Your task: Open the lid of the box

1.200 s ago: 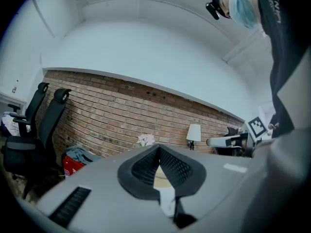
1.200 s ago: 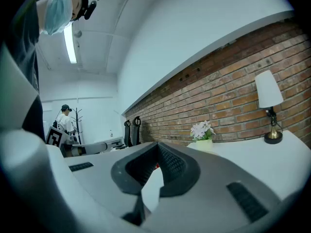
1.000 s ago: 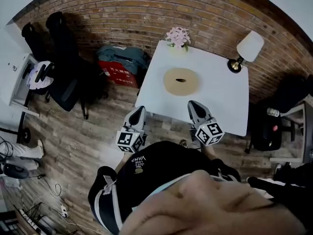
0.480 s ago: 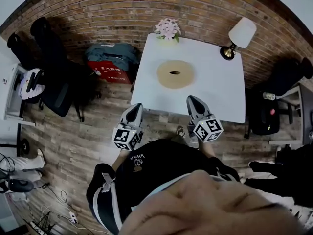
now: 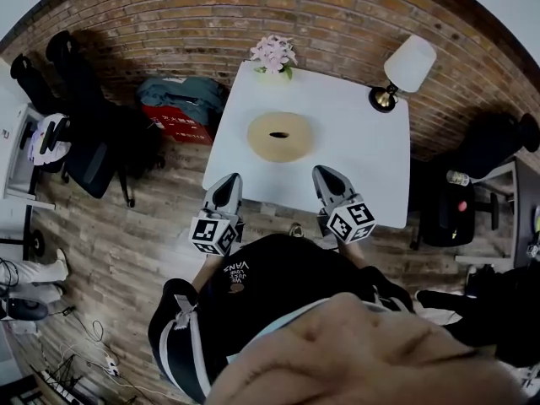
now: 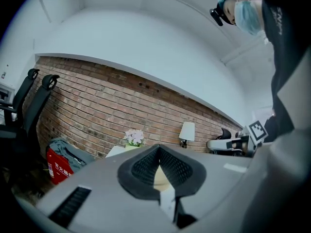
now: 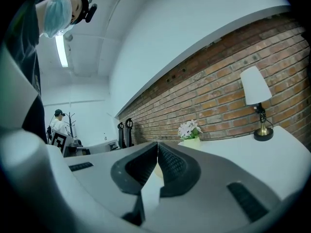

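The box [image 5: 280, 136] is round, flat and tan, with a dark slot in the middle of its lid. It lies near the middle of a white table [image 5: 359, 154]. My left gripper [image 5: 228, 180] hovers at the table's near left corner, shut and empty. My right gripper [image 5: 320, 173] is over the near edge, a short way in front of the box, also shut with nothing in it. In the left gripper view the closed jaws [image 6: 158, 149] point level at the table, and a sliver of the tan box [image 6: 161, 178] shows behind them. The right gripper view shows its pads [image 7: 157, 155] pressed together.
A vase of pink flowers [image 5: 272, 55] stands at the table's far edge and a brass lamp with a white shade [image 5: 403, 67] at the far right corner. Black chairs [image 5: 84, 133] and a red crate [image 5: 181, 125] are on the left. A black stand [image 5: 447, 209] is on the right, with a brick wall behind.
Both grippers have moved forward to the table's near edge, still shut. The table and box sit further left in the head view.
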{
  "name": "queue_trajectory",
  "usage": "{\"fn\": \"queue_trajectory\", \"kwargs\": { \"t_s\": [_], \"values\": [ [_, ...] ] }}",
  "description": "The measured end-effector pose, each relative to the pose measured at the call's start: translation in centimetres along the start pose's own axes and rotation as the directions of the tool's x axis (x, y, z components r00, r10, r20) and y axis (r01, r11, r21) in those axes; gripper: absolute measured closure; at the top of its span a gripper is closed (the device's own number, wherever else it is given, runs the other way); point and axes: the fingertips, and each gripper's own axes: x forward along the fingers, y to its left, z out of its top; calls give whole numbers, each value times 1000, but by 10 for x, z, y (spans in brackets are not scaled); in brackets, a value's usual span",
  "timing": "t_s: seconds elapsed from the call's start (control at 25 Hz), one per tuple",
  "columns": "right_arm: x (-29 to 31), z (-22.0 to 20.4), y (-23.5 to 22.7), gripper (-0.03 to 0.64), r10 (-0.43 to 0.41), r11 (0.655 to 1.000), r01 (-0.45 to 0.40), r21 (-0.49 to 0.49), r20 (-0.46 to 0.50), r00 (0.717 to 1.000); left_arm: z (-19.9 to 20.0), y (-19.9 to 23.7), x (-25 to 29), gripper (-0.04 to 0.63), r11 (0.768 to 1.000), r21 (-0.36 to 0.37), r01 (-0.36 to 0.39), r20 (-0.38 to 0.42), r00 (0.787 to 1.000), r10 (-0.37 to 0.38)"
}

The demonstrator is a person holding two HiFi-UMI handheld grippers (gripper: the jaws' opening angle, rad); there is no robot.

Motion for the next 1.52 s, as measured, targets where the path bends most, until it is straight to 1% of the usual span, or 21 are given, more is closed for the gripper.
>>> {"fn": "queue_trajectory", "kwargs": {
  "t_s": [0.2, 0.4, 0.56, 0.68, 0.8, 0.88, 0.96, 1.2, 1.32, 1.52],
  "values": [
    [5, 5, -23, 612, 80, 996, -81, -28, -34, 996, -11, -12, 17, 586, 998, -12, -67, 12, 998, 67],
    [15, 7, -38, 612, 166, 984, -170, -50, -71, 984, -21, -19, 28, 586, 990, -31, -139, 14, 990, 140],
    [23, 5, -44, 612, 233, 970, -238, -50, -98, 968, -31, -23, 35, 586, 982, -5, -189, -2, 982, 189],
    [32, 1, -44, 612, 262, 961, -271, -60, -119, 958, -33, -20, 37, 586, 978, 2, -208, -7, 978, 208],
    [40, -3, -42, 612, 272, 957, -282, -66, -130, 953, -36, -12, 37, 586, 977, 4, -213, -14, 977, 213],
    [48, -7, -39, 612, 275, 957, -285, -62, -134, 952, -39, -3, 37, 586, 978, -7, -206, -26, 978, 206],
    [57, -8, -33, 612, 279, 955, -289, -66, -135, 951, -38, 8, 39, 586, 982, -1, -187, -42, 981, 187],
    [88, -12, -14, 612, 262, 955, -278, -108, -142, 955, -42, 44, 56, 584, 995, 33, -94, -123, 988, 97],
    [103, -18, -9, 612, 255, 954, -275, -118, -160, 953, -48, 56, 66, 584, 999, 35, -33, -162, 986, 38],
    [125, -25, -10, 611, 221, 957, -252, -145, -200, 955, -58, 66, 79, 584, 998, 15, 58, -212, 976, -54]
  ]
}}
